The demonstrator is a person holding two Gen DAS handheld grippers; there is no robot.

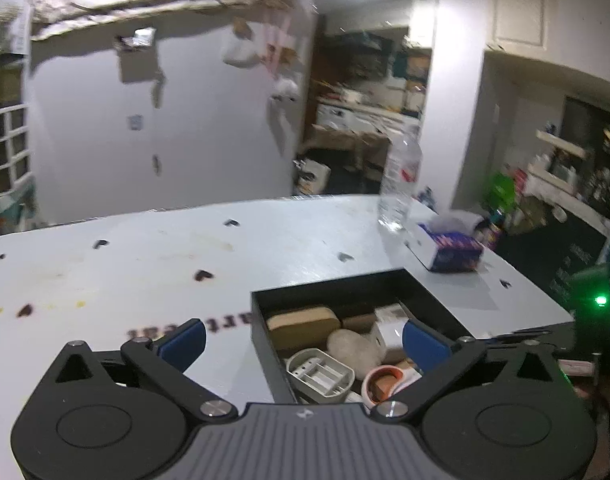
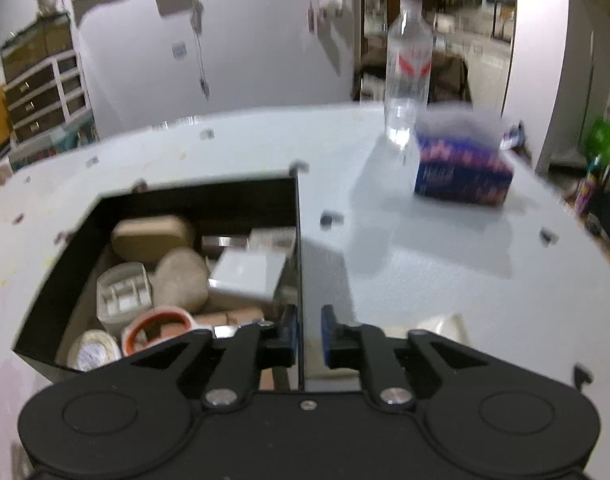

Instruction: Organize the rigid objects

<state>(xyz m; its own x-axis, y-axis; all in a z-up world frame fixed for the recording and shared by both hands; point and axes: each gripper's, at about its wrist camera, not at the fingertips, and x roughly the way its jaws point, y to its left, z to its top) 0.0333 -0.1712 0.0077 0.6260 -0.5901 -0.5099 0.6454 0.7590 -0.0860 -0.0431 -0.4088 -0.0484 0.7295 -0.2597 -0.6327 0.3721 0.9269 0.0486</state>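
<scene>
Inside rectangular black box, rounded stone

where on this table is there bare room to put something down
The white table is bare left of the black box and between it and the blue tissue box. It is crowded inside the black box and at the far corner by the clear plastic bottle.

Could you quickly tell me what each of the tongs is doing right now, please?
Left tongs: wide open, holding nothing, above the black box.
Right tongs: slightly open, straddling the black box's right wall, pads not pressing it.
</scene>
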